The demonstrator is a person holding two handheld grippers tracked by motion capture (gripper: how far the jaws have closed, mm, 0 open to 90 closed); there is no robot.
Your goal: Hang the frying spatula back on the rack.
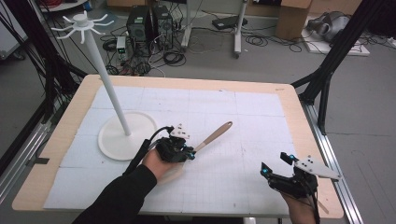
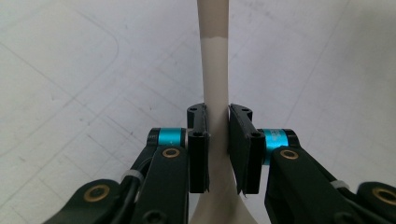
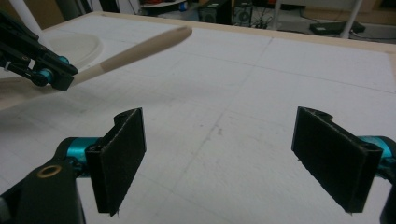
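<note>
My left gripper point(image 1: 191, 151) is shut on a spatula point(image 1: 215, 135) with a pale cream neck and a wooden handle. Both black pads squeeze the cream neck point(image 2: 214, 70), and the handle runs away from the jaws toward the table's far right. From the right gripper view the spatula point(image 3: 140, 49) slants up off the white mat, the left gripper point(image 3: 60, 77) clamped low on it. The wide end lies under the person's left hand, mostly hidden. My right gripper point(image 1: 274, 163) stands open near the front right corner, its jaws point(image 3: 219, 116) wide apart over bare mat.
A white hook stand point(image 1: 81, 23) rises from a round base point(image 1: 116, 135) at the left, close behind the left hand. A white gridded mat point(image 1: 243, 107) covers the wooden table. Computers, cables and black frame legs stand on the floor beyond.
</note>
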